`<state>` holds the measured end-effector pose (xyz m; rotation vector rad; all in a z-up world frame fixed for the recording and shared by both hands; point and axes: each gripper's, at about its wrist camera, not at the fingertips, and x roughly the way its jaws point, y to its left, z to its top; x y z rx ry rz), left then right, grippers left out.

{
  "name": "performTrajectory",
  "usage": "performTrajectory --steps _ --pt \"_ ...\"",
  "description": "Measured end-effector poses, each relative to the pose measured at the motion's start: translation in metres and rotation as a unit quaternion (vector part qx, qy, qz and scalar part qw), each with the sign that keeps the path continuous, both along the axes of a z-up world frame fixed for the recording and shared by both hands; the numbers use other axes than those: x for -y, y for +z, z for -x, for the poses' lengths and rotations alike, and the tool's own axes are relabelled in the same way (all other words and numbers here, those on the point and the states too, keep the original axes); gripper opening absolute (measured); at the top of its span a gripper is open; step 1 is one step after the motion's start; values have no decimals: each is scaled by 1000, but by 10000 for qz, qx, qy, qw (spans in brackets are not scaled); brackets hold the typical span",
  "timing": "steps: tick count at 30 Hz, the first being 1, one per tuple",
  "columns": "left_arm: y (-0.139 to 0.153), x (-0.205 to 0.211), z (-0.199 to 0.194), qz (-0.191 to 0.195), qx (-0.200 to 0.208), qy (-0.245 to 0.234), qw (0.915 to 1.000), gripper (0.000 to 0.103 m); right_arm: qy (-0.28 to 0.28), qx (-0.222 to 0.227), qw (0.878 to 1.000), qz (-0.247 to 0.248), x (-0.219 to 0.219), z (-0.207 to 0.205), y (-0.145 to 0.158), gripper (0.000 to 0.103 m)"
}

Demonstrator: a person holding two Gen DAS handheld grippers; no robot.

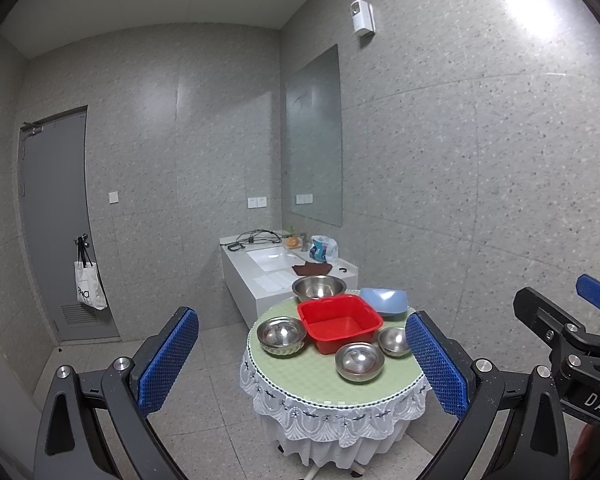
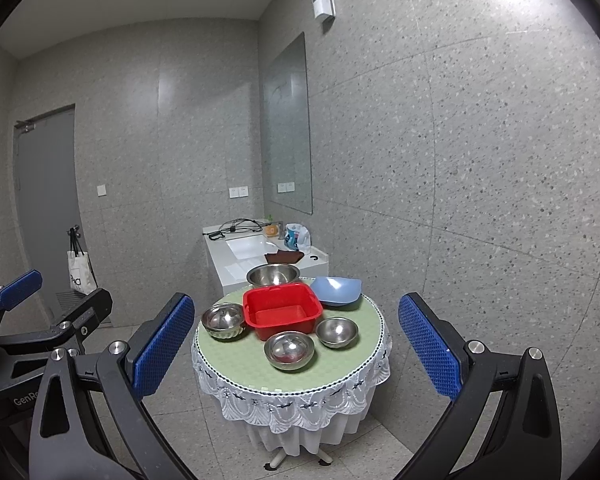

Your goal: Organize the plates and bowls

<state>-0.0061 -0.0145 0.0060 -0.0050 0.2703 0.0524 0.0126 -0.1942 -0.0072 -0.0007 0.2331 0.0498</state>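
Observation:
A small round table [image 1: 320, 376] [image 2: 244, 364] with a green top and white lace skirt stands ahead. On it sit a red square basin [image 1: 340, 322] [image 2: 283, 310], a blue square bowl [image 1: 384, 300] [image 2: 337, 290], a large steel bowl [image 1: 319, 286] [image 2: 273, 274] at the back, and three smaller steel bowls: left [image 1: 281, 335] [image 2: 223, 320], front [image 1: 359, 361] [image 2: 289, 350], right [image 1: 394, 341] [image 2: 337, 331]. My left gripper [image 1: 302, 360] and right gripper [image 2: 296, 352] are both open and empty, held well back from the table.
A white sink counter [image 1: 268, 276] [image 2: 240, 258] with cables, a brown cloth and bottles stands behind the table under a mirror. A grey door [image 1: 56, 220] with a hanging tote bag is at the far left. The floor is speckled tile.

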Motion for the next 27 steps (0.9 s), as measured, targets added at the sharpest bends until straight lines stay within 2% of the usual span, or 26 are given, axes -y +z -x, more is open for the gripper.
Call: performTrajectory --steps 17,27 --pt "-9 7 -18 11 -64 25 10000 102 47 -66 10000 -38 4 -14 -6 103" --pt "-25 13 -57 77 -276 -27 9996 102 83 -236 9997 -68 19 -44 -18 103"
